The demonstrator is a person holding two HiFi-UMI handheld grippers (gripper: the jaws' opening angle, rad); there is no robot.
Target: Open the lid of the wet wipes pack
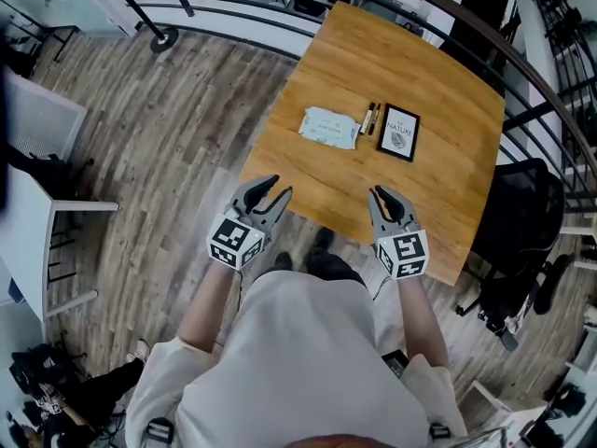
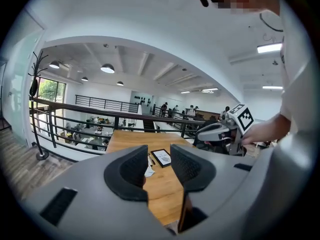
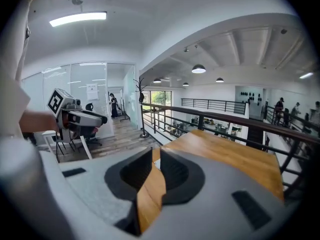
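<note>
Wood-plank floor [image 1: 168, 138] and a black railing [image 1: 233, 12] frame the wooden desk [image 1: 448, 91] in front of the person. Left claw [image 1: 275, 189] hovers at the desk's near edge with its jaws spread fairly wide, and only bare desk shows through the gap. Right claw [image 1: 384, 194] hangs level with it over the same edge. Its jaws are parted by a narrower slot, and they too hold and touch nothing.

Ahead of both claws, well apart from them and roughly between their lines, the wet wipes pack [image 1: 329, 127] lies flat. Just to its right sit two dark pens [image 1: 369, 119], then a black-framed card [image 1: 400, 133].

The pack looks like a soft, light pouch that would likely skid on the smooth wood and buckle under a hard squeeze. One claw should probably pin or pinch the pouch's end while the other hooks the free lip of the lid on its top face. The lid is too small to make out here.
</note>
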